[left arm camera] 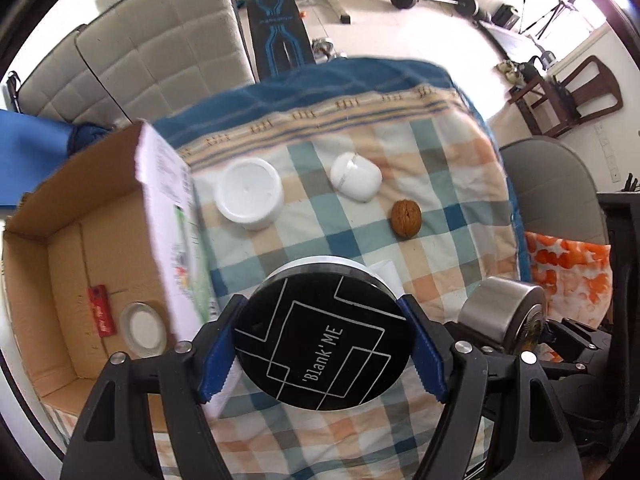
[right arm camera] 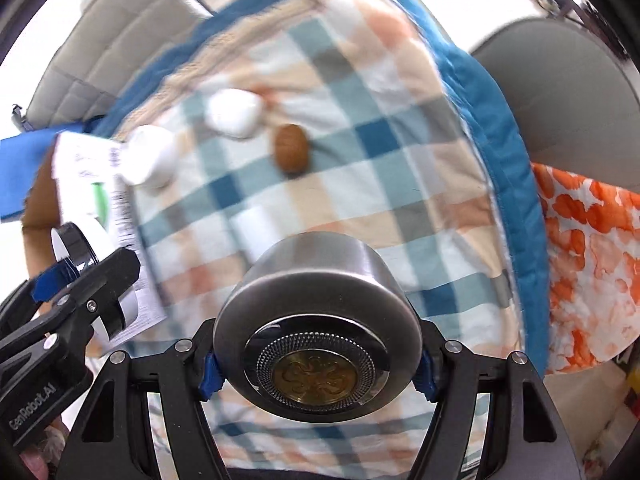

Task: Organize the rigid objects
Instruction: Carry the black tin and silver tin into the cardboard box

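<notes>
A checked cloth (left arm camera: 360,240) in teal, peach and white is spread over a padded surface, whether bed or desk cannot be told, and fills the middle of both views. An open cardboard box (left arm camera: 52,264) stands at the left edge of the left wrist view, its printed flap (left arm camera: 176,232) raised beside the cloth; a red flat item (left arm camera: 102,312) and a round lidded tin (left arm camera: 143,330) are seen lying inside it. The left hand-held gripper (left arm camera: 320,340) is pinching a black round disc-lidded case (left arm camera: 322,340) marked 'Blank'ME, held at lower centre of its view, just beside the box flap. The right hand-held gripper (right arm camera: 318,364) is clamped on a steel cylindrical tin (right arm camera: 316,332) with a brass emblem on its end face, held at lower centre of its view above the cloth. A white round jar (left arm camera: 250,192), a white pebble-shaped case (left arm camera: 356,176) and a walnut (left arm camera: 406,218) remain on the cloth in the upper middle of the left view, well apart from both grippers. The step in hand is judged to be the carrying of two picked items toward the box. The next move is judged to call for the black case to be brought over the box opening, clear of the raised flap, and released, with the steel tin to follow.
</notes>
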`<action>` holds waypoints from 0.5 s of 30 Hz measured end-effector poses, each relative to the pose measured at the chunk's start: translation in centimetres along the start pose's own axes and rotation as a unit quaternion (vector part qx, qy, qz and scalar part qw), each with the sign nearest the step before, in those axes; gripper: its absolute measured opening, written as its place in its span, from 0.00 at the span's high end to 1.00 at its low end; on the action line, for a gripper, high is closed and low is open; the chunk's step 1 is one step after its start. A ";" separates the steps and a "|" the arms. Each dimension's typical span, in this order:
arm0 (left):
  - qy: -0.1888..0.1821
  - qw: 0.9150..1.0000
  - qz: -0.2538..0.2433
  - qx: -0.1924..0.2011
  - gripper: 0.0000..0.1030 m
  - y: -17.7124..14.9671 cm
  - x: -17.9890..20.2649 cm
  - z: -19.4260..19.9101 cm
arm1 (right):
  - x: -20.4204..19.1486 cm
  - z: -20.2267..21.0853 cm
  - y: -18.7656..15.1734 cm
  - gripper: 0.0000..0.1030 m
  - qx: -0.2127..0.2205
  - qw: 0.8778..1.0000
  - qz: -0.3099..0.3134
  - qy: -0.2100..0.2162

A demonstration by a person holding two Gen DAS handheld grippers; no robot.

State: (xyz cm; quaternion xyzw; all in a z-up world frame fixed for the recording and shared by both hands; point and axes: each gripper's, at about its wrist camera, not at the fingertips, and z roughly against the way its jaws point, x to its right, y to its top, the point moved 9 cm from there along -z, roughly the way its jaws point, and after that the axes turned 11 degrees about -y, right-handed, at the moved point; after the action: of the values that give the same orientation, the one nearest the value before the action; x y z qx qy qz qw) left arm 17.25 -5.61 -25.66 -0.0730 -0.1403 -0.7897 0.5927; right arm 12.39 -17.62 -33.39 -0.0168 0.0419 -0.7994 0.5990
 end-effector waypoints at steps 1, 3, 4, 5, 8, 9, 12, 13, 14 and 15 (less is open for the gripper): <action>-0.002 1.000 0.000 0.007 0.28 0.9 -1.3 0.7 | -1.0 0.9 -0.1 0.29 0.007 1.000 0.008 0.001; -0.007 1.000 0.008 0.020 0.28 1.0 -3.1 2.5 | -2.9 2.8 0.0 0.29 0.019 1.000 0.023 0.004; -0.009 1.000 0.014 0.027 0.28 1.0 -4.1 3.4 | -3.5 3.6 -0.2 0.29 0.024 0.999 0.028 0.007; -0.009 0.999 0.018 0.034 0.28 0.8 -5.2 4.5 | -4.9 4.3 0.0 0.29 0.029 0.999 0.035 0.010; -0.002 0.998 0.030 0.051 0.28 0.8 -9.2 6.1 | -9.0 6.4 0.0 0.29 0.045 0.997 0.057 0.018; 0.006 0.998 0.034 0.057 0.28 0.7 -10.8 7.0 | -10.7 6.7 -0.2 0.29 0.049 0.996 0.065 0.020; 0.022 0.996 0.052 0.070 0.28 0.5 -15.2 9.0 | -15.8 7.6 -0.5 0.29 0.058 0.994 0.088 0.034; 0.025 0.995 0.058 0.071 0.28 0.3 -16.6 9.5 | -17.3 7.6 -0.6 0.29 0.060 0.993 0.094 0.038; 0.027 0.995 0.066 0.073 0.28 0.2 -18.1 9.8 | -18.8 7.5 -0.6 0.29 0.061 0.992 0.100 0.040; 0.031 0.994 0.073 0.074 0.28 0.1 -19.6 10.2 | -20.8 7.5 -0.7 0.29 0.061 0.991 0.109 0.041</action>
State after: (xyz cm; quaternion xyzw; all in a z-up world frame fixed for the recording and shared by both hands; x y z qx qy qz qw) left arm 22.44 15.45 -21.46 -0.0150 -0.1743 -0.7334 0.6569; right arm 18.15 2.13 -25.42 0.0569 0.0192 -0.7305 0.6803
